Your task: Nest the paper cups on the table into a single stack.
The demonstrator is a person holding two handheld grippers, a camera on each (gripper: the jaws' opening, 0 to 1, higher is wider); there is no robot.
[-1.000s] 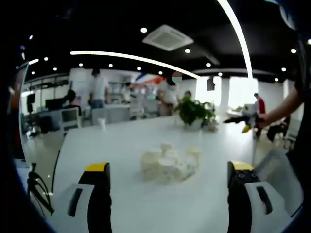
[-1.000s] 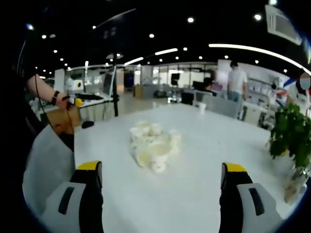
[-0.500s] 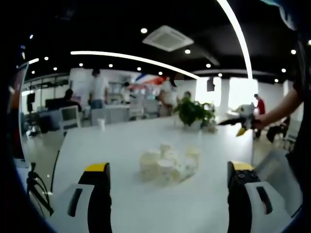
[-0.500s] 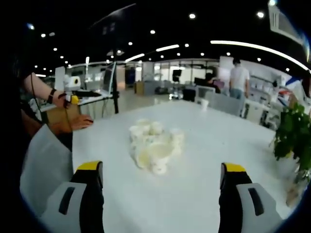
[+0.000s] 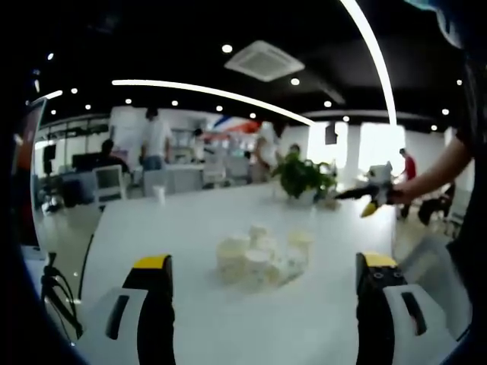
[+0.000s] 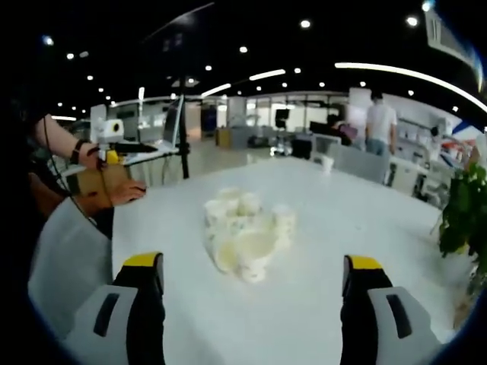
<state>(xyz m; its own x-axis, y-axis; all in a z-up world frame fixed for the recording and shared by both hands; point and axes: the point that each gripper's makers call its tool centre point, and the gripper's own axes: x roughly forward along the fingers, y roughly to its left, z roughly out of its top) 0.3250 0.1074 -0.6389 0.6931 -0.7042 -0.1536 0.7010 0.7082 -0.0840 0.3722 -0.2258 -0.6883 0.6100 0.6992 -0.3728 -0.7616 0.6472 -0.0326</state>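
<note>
White paper cups (image 5: 262,258) (image 6: 245,234), too blurred to be counted, are being seen clustered mid-table (image 5: 190,228) (image 6: 319,251). One lone cup (image 5: 158,193) (image 6: 326,163) is standing far off. Both the left gripper (image 5: 262,300) and right gripper (image 6: 249,300) are being held wide apart, empty.

The left hand-held gripper (image 5: 262,304) has two broad black jaws, each capped with a yellow tip and backed by a pale grey shell with a dark oval slot. The right hand-held gripper (image 6: 251,304) is built the same way: black jaws, yellow tips, light grey outer shells with slotted openings. In the right gripper view the person's forearm carries a dark wristband (image 6: 78,150), and a thin dark cable (image 6: 50,163) runs along it.
</note>
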